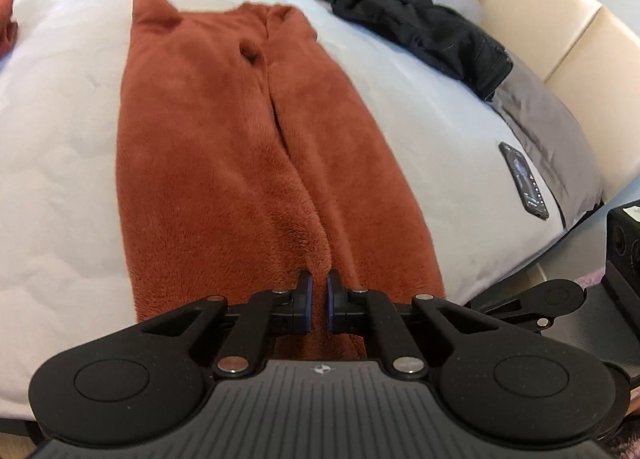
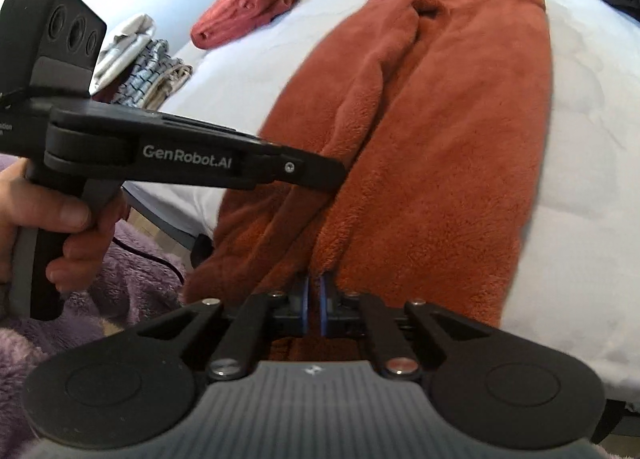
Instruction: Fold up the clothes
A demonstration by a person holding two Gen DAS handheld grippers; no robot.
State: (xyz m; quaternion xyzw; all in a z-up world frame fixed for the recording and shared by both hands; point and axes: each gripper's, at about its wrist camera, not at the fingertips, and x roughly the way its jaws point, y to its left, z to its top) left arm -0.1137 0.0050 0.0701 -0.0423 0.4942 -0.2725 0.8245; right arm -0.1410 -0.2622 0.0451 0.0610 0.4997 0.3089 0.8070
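Now both my grippers, left and right, are clamped on the near hem of the fleece, which lies flat toward twelve o'clock on the bed. I'd lift both together, evenly, and carry the hem to the far edge.

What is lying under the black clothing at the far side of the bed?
The black clothing lies on the pale bedcover and partly over a grey pillow by the cream headboard. Anything beneath the pile itself is covered.
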